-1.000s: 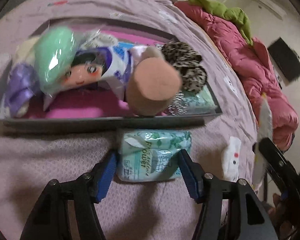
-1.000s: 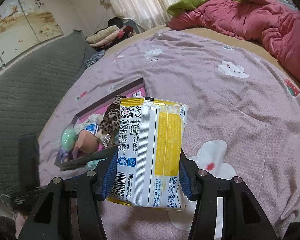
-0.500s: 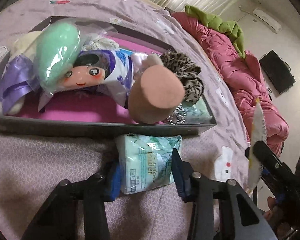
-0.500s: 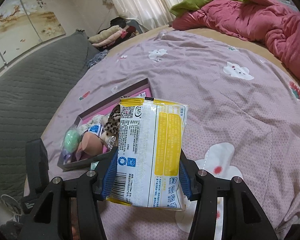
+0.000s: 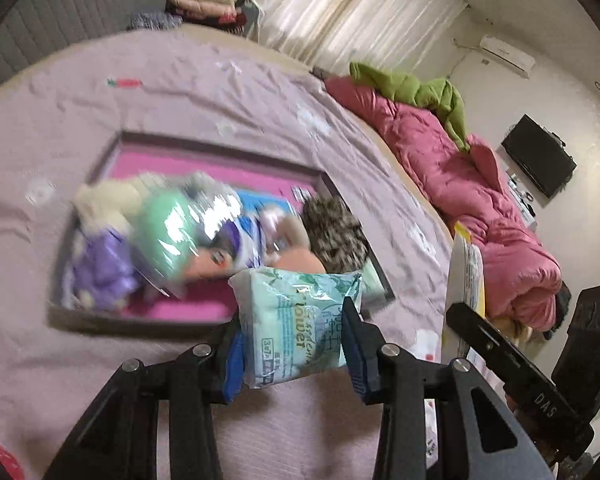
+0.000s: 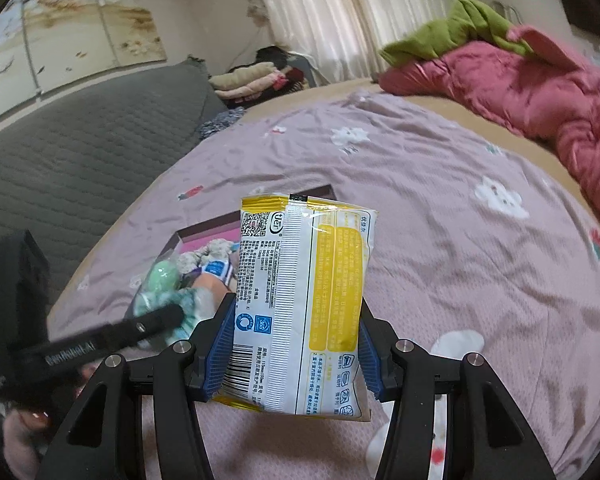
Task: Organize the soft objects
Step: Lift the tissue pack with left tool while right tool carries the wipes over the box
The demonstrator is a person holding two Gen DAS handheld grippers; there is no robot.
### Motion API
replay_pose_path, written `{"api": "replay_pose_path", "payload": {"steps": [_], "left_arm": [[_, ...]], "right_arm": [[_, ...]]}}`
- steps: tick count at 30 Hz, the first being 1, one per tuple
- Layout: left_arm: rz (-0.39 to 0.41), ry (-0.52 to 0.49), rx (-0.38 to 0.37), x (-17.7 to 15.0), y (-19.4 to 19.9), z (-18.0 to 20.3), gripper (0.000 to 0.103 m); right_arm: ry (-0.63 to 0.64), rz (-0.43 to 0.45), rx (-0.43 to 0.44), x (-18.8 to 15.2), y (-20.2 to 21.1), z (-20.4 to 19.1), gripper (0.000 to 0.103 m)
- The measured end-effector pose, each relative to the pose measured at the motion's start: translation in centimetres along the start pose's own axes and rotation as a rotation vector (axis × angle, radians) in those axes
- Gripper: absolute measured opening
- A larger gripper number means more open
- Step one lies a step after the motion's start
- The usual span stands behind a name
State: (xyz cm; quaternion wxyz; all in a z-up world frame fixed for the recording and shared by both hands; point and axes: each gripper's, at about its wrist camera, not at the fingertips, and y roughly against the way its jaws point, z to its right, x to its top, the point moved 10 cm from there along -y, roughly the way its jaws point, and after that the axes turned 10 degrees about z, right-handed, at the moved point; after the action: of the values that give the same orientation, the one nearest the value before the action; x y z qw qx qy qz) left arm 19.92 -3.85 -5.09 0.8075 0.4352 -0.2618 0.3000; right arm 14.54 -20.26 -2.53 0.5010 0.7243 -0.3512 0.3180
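Note:
My left gripper [image 5: 294, 346] is shut on a pale green tissue pack [image 5: 300, 320], held above the bed in front of the box. The box [image 5: 220, 148] has a pink inside and dark walls, and holds a doll [image 5: 216, 256], a green soft ball in plastic [image 5: 164, 224], a purple plush [image 5: 100, 264] and a leopard-print item [image 5: 334, 236]. My right gripper [image 6: 296, 348] is shut on an upright yellow and white pack [image 6: 304, 300]. In the right wrist view the left gripper [image 6: 100, 340] and its green pack [image 6: 188, 304] show at lower left, by the box [image 6: 204, 232].
The box lies on a mauve bedsheet [image 5: 180, 92] with small prints. A pink quilt [image 5: 460, 184] with a green cloth [image 5: 412, 84] is heaped at the bed's right side. A grey quilted sofa [image 6: 80, 152] and folded clothes [image 6: 252, 80] lie beyond the bed.
The left jaws have shut on the green tissue pack and lifted it off the sheet, up level with the box. The right gripper keeps its yellow pack and has risen a little.

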Motion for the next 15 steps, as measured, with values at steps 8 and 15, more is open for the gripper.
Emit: {"api": "replay_pose_path", "payload": {"steps": [8, 15], "left_arm": [[0.056, -0.002, 0.08, 2.9, 0.2, -2.8, 0.042], [0.082, -0.023, 0.135, 5.0, -1.1, -3.8, 0.042]], "right_arm": [[0.082, -0.012, 0.017, 1.0, -3.1, -1.9, 0.056], [0.126, -0.057, 0.03, 1.1, -6.5, -2.7, 0.056]]}}
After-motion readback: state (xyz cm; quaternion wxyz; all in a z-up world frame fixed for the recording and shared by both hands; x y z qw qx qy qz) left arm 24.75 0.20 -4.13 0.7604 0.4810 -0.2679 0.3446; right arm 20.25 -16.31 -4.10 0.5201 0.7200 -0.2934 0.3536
